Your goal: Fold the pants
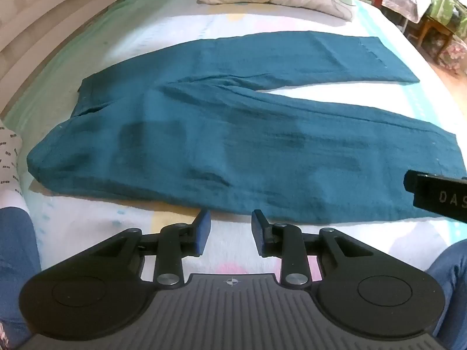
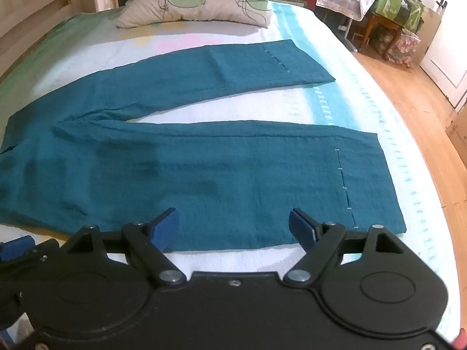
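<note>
Teal pants (image 1: 221, 145) lie flat on the bed, waist to the left, both legs spread in a V toward the right. They also show in the right wrist view (image 2: 204, 172). My left gripper (image 1: 230, 227) is open and empty, just short of the near edge of the pants by the thigh. My right gripper (image 2: 233, 224) is wide open and empty, over the near edge of the near leg, close to its hem (image 2: 376, 180). The right gripper's black body (image 1: 437, 198) shows at the right edge of the left wrist view.
The bed sheet (image 2: 262, 105) is pale with pastel prints. Two leaf-print pillows (image 2: 192, 0) are stacked at the far end. A wooden headboard (image 1: 35, 23) runs along the left. Wooden floor (image 2: 408, 93) and furniture lie past the bed's right edge. The person's blue-clad legs (image 1: 14, 256) flank the left gripper.
</note>
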